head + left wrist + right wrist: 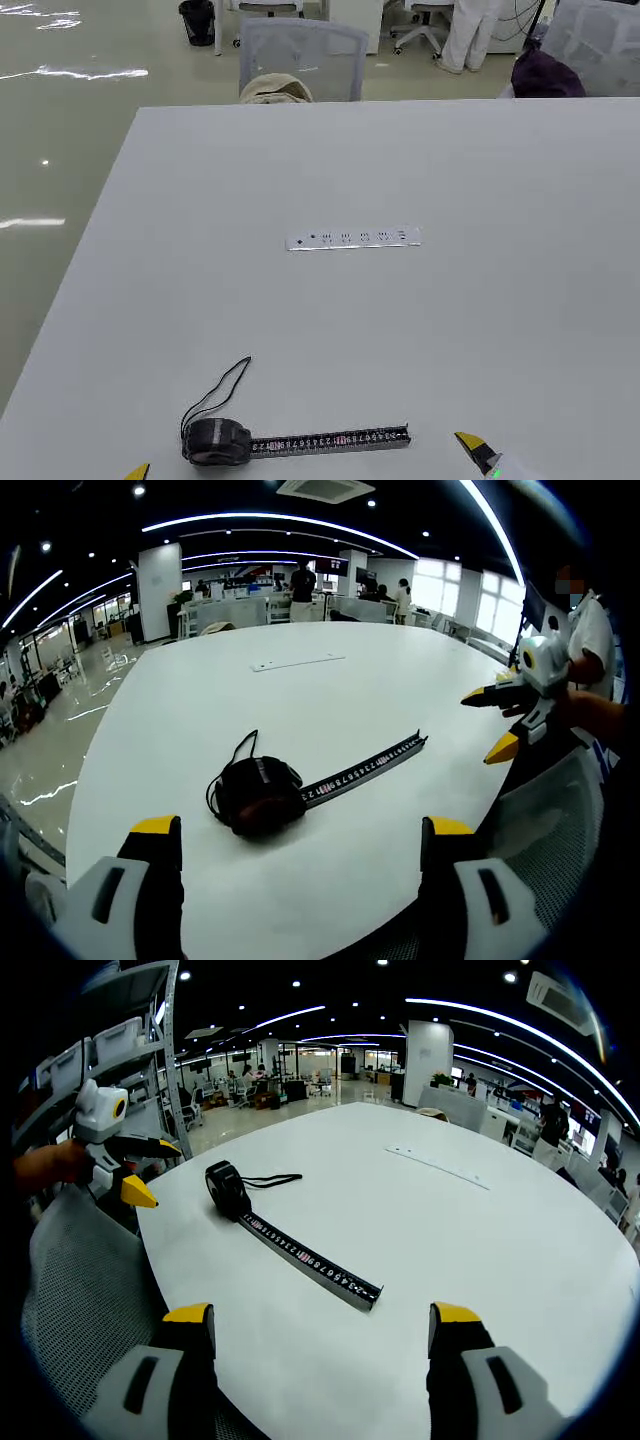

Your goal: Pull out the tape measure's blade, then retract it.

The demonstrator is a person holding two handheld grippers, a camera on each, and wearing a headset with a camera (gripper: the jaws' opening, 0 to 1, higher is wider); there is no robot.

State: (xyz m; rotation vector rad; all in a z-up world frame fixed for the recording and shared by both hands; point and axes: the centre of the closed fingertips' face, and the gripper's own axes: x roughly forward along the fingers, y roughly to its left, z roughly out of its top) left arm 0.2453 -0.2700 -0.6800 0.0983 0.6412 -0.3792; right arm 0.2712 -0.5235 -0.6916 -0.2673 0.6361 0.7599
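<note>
Your left gripper (302, 826) has its jaws spread wide and holds nothing. Your right gripper (322, 1312) is the same: jaws far apart, nothing between them. Both hang at the near edge of the white worktop (420, 340), one at each end of the tape measure and clear of it.

The tape measure (215, 441) lies close to that near edge, left of the middle. Its dark round case rests on the worktop, and its blade (330, 439) is drawn out flat to your right, running roughly along the edge, with the end hook nearest your right gripper. A thin black cord (218, 388) loops from the case toward the far edge.

Further in, near the middle of the worktop, a flat white socket strip (353, 238) sits flush with the surface. A mesh-backed chair (303, 55) stands at the far edge.
</note>
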